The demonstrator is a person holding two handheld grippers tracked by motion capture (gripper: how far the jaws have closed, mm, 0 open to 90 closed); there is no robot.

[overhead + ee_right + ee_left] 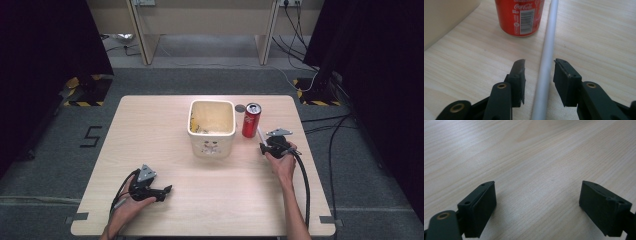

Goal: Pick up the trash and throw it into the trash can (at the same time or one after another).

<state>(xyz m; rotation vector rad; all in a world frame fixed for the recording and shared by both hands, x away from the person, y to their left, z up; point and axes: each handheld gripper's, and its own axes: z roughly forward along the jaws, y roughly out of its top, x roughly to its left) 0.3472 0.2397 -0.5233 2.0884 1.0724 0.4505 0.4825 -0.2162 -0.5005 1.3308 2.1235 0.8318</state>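
A red cola can point(251, 120) stands upright on the wooden table point(165, 130), just right of a cream bin point(212, 134). A thin pale grey rod point(260, 134) lies on the table right of the can. In the right gripper view the rod point(550, 32) runs between the jaws of my right gripper point(539, 62), with a gap on each side, so the pads are off it. The can point(520, 15) stands beyond the jaw tips. My right gripper point(263, 146) points toward the can. My left gripper point(167, 190) rests at the near left, open over bare wood point(536, 150).
The cream bin point(444, 17) stands mid-table with some yellowish scraps inside. A small dark disc point(240, 107) lies behind the can. Cables trail from both grippers toward the near edge. Dark curtains and table legs stand beyond the far edge.
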